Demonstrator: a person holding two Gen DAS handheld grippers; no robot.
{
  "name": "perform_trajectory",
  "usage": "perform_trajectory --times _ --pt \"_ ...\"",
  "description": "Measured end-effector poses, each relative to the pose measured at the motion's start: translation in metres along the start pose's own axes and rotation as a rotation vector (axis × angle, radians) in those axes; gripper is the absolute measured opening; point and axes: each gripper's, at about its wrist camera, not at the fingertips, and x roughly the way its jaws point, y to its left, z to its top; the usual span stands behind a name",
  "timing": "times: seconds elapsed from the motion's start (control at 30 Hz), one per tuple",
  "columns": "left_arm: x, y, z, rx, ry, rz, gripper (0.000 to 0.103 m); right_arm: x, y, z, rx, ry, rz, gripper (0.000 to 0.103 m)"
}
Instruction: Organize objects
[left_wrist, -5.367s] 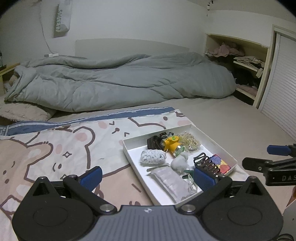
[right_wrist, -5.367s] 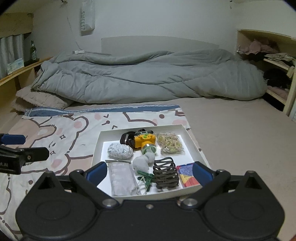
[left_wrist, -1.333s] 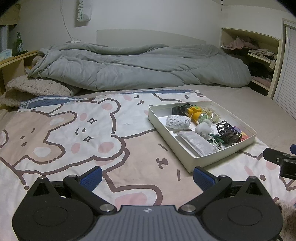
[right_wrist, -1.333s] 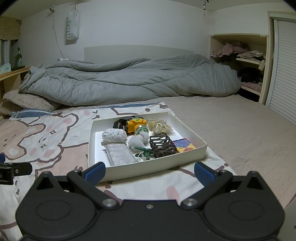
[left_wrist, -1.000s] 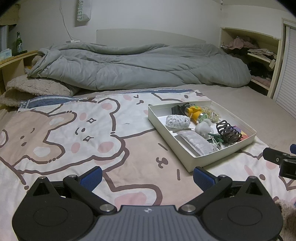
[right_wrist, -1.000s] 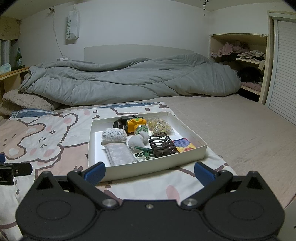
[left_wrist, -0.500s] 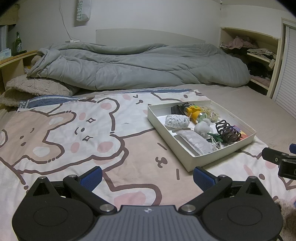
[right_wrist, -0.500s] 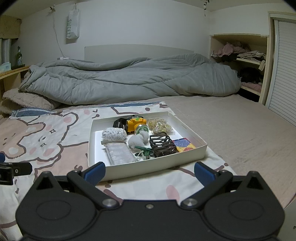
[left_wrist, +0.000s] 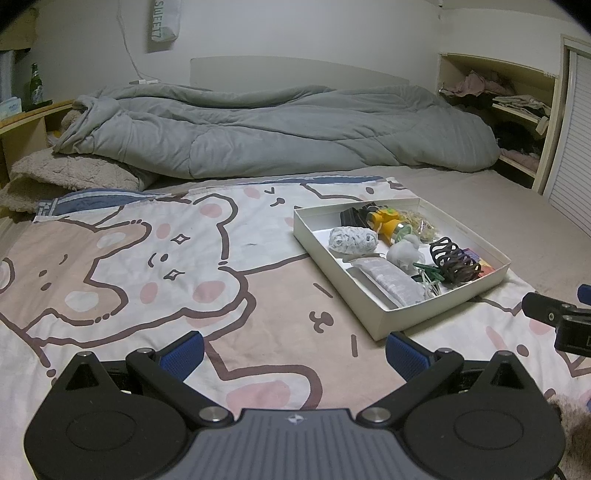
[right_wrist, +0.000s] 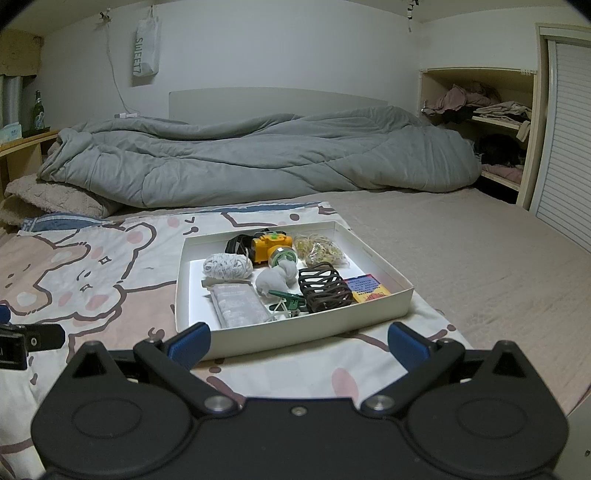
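Resting on a bear-print sheet (left_wrist: 155, 258) spread over the bed, a shallow white box (right_wrist: 384, 301) holds a jumble of small things. At its far side lie a yellow headlamp (right_wrist: 270, 244) with a black strap and, to the right of that, a heap of rubber bands (right_wrist: 320, 250). Nearer the middle sit a ball of white string (right_wrist: 227, 266) and a small grey plush toy (right_wrist: 276, 280). Along the near wall are a grey sealed packet (right_wrist: 240, 304), a green clip (right_wrist: 286, 297) touching some pale ties, a dark brown claw hair clip (right_wrist: 324, 290), and a colourful card (right_wrist: 365, 288) lying flat at the right. The left gripper (left_wrist: 293, 350) hangs low over the sheet, well to the left of the box, its blue-tipped fingers spread wide with nothing between them. The right gripper (right_wrist: 297, 341) hovers just in front of the box's near wall, its fingers likewise parted and empty. Each gripper shows at the edge of the other's view. Behind the sheet, a rumpled grey duvet (right_wrist: 258, 162) stretches across the bed, and shelves with folded clothes (right_wrist: 491, 107) stand to the right.
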Motion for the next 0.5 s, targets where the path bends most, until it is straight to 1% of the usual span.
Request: perform_trajectory --times 0.5 --pt "-0.0007 0.0003 0.0015 -0.003 0.008 -0.003 0.103 0.0003 -0.0013 0.0011 -0.01 0.003 0.001 0.103"
